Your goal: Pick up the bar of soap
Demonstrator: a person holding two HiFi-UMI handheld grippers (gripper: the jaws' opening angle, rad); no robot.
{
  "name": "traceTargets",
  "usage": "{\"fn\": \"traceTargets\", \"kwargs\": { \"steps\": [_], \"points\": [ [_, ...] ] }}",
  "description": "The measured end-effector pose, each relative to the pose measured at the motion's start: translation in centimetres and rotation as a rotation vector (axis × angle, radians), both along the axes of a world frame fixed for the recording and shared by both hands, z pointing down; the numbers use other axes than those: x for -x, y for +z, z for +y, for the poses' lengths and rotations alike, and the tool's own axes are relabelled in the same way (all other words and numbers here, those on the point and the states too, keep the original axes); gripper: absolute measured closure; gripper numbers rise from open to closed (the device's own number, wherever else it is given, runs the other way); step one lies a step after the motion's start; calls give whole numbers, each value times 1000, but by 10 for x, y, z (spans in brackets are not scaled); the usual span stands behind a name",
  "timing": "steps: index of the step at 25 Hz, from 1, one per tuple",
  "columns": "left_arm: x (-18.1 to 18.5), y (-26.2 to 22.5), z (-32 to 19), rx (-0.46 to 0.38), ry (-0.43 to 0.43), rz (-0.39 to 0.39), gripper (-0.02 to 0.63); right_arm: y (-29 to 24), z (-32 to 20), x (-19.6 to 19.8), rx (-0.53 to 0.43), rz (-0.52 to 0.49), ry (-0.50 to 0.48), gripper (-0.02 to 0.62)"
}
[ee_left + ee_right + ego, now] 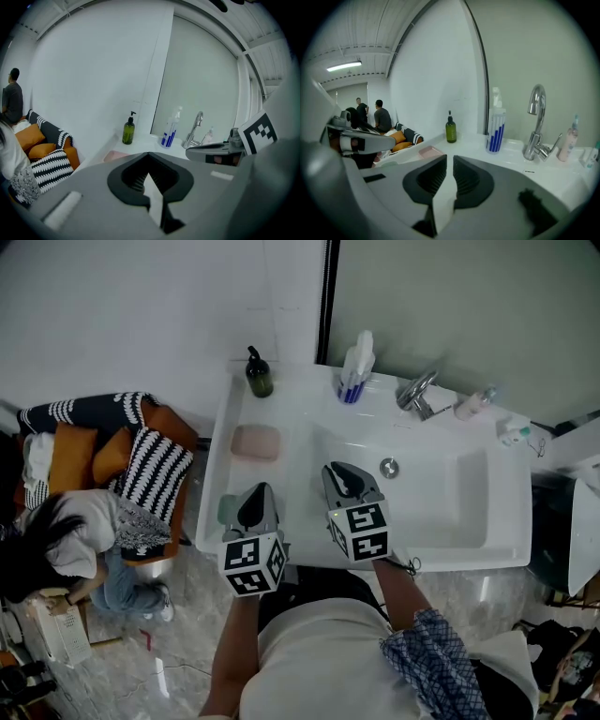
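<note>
Well, the right gripper [339, 472] has its jaws almost together, with a thin gap and nothing inside. The left gripper [258, 495] is closed and empty too. Both hang over the front of the white sink [506, 545]. The pink bar of soap [256, 442] lies on the sink's flat left side, beyond the left gripper, untouched

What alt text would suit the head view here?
From above: a pink bar of soap lies on the white sink ledge, a dark pump bottle behind it. The left claw and right claw hover empty nearer the person.
</note>
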State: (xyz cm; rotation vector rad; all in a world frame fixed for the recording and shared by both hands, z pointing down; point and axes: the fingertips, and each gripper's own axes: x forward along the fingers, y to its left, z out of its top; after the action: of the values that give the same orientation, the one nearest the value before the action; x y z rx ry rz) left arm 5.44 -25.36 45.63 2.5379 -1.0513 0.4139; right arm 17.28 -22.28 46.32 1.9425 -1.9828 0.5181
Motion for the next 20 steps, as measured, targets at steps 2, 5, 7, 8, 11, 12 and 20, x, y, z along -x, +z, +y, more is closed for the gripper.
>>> {"fn": "traceTargets", "kwargs": {
  "steps": [2, 5, 7, 8, 11, 12, 20],
  "points": [
    [-2, -2, 2, 7, 20, 29, 598, -4, 0, 5, -13, -7, -7, 545],
    [-8, -7, 7, 23, 56, 83, 598, -8, 0, 10, -22, -14, -15, 551],
    [-8, -8, 9, 13, 62, 79, 598, -11, 0, 11, -28, -12, -6, 574],
    [-8, -9, 9, 5, 61, 74, 598, -11, 1, 12, -28, -10, -5, 578],
    [-6, -11, 10, 0, 58, 90, 598, -13, 2, 16, -27, -5, -12, 580],
    [-6, -13, 11, 5, 61, 102, 598, -14, 3, 18, -31, -7, -16, 580],
    [-4, -19, 18, -8, 77, 126, 600, -20, 8, 28, -55, -16, -33, 580]
  ]
}}
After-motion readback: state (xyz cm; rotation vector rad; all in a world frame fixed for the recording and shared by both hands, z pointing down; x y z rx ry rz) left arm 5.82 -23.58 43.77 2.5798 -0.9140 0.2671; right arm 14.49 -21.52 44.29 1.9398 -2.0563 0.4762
